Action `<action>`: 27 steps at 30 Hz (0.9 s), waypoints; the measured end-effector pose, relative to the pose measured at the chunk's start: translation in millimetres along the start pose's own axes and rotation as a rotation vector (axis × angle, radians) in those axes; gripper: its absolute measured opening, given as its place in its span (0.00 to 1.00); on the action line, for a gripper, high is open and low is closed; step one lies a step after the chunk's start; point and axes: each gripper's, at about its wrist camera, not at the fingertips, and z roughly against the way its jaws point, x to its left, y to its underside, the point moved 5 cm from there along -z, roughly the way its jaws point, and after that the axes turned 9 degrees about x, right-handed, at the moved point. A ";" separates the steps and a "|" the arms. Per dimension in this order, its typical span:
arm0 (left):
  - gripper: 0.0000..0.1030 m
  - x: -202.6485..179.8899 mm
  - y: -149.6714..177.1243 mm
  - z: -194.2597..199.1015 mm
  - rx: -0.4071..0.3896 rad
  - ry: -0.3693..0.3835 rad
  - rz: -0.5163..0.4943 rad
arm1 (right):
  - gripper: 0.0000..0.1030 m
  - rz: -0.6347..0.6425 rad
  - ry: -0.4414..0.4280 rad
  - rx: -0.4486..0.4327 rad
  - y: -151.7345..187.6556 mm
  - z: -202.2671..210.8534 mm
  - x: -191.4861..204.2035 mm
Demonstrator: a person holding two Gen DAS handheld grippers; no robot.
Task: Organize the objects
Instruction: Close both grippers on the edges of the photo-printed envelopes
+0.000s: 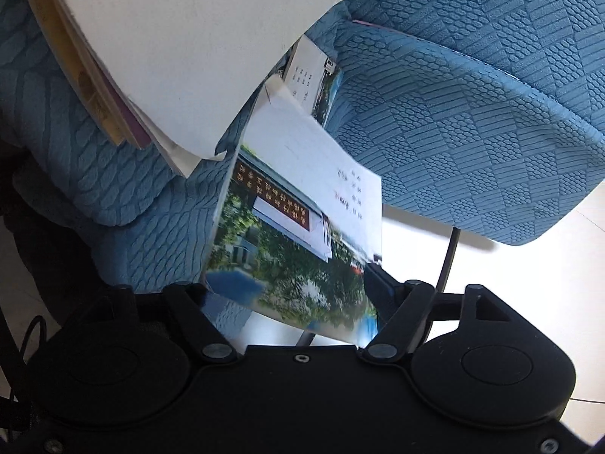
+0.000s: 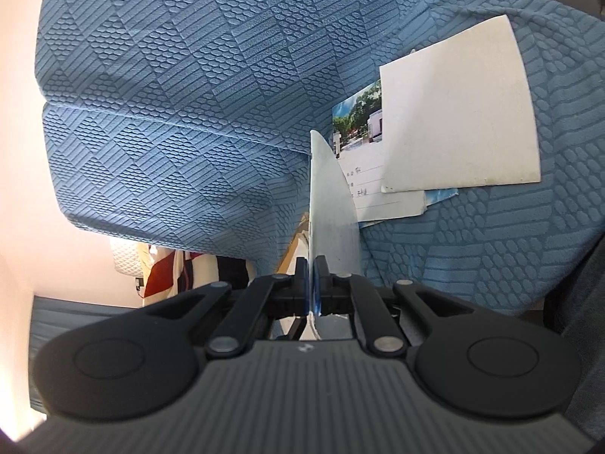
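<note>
- The photo booklet [image 1: 298,234] stands on edge against the blue sofa [image 1: 472,132]; its near corner is hidden behind the left gripper [image 1: 287,287].
- Left jaws are spread apart with the booklet between them; only one pad seems to touch it.
- The right gripper [image 2: 311,283] is clenched on a thin sheet [image 2: 329,204], seen edge-on.
- The handwriting on the booklet is too small to read.

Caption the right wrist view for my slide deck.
Right gripper pinches a thin booklet edge-on above a blue sofa.
</note>
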 end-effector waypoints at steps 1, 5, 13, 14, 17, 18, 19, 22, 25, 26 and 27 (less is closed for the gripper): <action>0.58 -0.2 -0.4 0.4 -0.011 -0.016 -0.008 | 0.06 0.002 0.007 -0.002 0.7 1.5 -1.5; 0.40 -2.0 1.0 -1.0 -0.023 -0.091 -0.057 | 0.06 0.010 0.034 -0.008 5.1 6.1 -7.7; 0.17 -21.2 7.4 8.3 -0.092 -0.265 -0.224 | 0.06 0.110 0.181 -0.020 16.6 8.0 -18.2; 0.16 -24.2 7.9 10.3 -0.103 -0.283 -0.245 | 0.06 0.123 0.199 -0.020 18.4 7.9 -19.9; 0.14 -34.0 10.8 13.7 -0.124 -0.342 -0.312 | 0.06 0.166 0.252 -0.022 22.8 7.0 -23.7; 0.13 -37.1 12.1 14.3 -0.129 -0.358 -0.330 | 0.06 0.183 0.269 -0.023 24.4 7.0 -24.1; 0.11 -40.4 14.3 14.7 -0.128 -0.374 -0.348 | 0.06 0.197 0.283 -0.023 25.7 6.9 -24.3; 0.09 -50.7 22.3 16.9 -0.135 -0.419 -0.410 | 0.06 0.240 0.304 -0.024 29.6 6.9 -21.0; 0.09 -62.3 32.1 18.3 -0.140 -0.456 -0.474 | 0.06 0.274 0.313 -0.026 32.9 8.7 -16.0; 0.09 -66.1 35.1 18.9 -0.141 -0.467 -0.490 | 0.06 0.286 0.315 -0.026 33.8 9.1 -13.8; 0.09 -70.1 38.3 19.9 -0.144 -0.475 -0.509 | 0.06 0.297 0.315 -0.026 34.7 9.6 -11.3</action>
